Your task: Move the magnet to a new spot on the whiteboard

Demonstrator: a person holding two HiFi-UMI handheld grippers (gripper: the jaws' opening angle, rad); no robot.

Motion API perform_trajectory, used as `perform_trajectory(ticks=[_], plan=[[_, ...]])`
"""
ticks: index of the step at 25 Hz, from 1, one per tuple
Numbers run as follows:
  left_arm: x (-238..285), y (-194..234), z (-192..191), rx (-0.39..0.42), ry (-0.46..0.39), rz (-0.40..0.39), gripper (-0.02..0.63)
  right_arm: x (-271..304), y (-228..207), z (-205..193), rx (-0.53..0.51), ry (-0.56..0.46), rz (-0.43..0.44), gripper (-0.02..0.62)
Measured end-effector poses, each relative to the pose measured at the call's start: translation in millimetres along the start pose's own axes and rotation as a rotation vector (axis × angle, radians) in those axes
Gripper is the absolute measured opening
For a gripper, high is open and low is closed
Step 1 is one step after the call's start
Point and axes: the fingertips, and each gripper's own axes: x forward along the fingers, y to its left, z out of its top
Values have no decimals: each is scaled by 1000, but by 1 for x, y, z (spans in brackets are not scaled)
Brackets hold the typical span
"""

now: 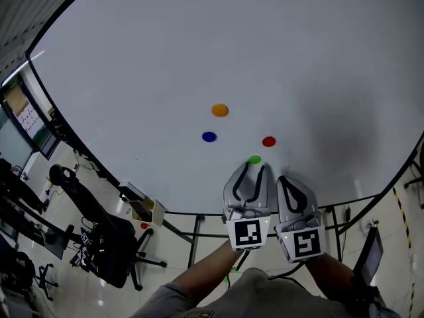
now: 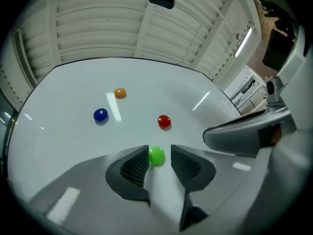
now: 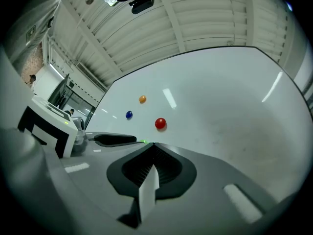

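Note:
A green magnet (image 1: 254, 159) sticks to the big whiteboard (image 1: 199, 45) near its lower edge. In the left gripper view the green magnet (image 2: 156, 155) sits between the spread jaws of my left gripper (image 2: 159, 150), close against the left pad with a gap to the right pad. In the head view the left gripper (image 1: 255, 167) points at the board right under that magnet. My right gripper (image 1: 283, 179) hangs beside it to the right, jaws shut and empty (image 3: 153, 144). Red (image 1: 268, 141), blue (image 1: 209, 136) and orange (image 1: 219, 110) magnets lie just above.
A small tray with an eraser (image 1: 142, 209) hangs at the board's lower left edge. Below it stand a black office chair (image 1: 99, 240) and the board's metal legs (image 1: 197, 234). Wide bare board spreads above and to the right of the magnets.

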Motion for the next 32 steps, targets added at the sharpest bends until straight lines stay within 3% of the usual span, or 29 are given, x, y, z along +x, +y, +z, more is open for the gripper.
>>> perform_trajectory(ticks=[7,13,24,32], plan=[[13,5,-8,68,20,77,164,3,-12,1,-10,-8,-3,8],[13,5,-9,95,21,123,140,3,-16,-1,-8,-3,18,8],[15,2,-5,88,32,130,123,12,-13,-2,18,-16,99,8],[14,4,-7,35,39,151,123,14,-12,-6,51,-21,149,8]])
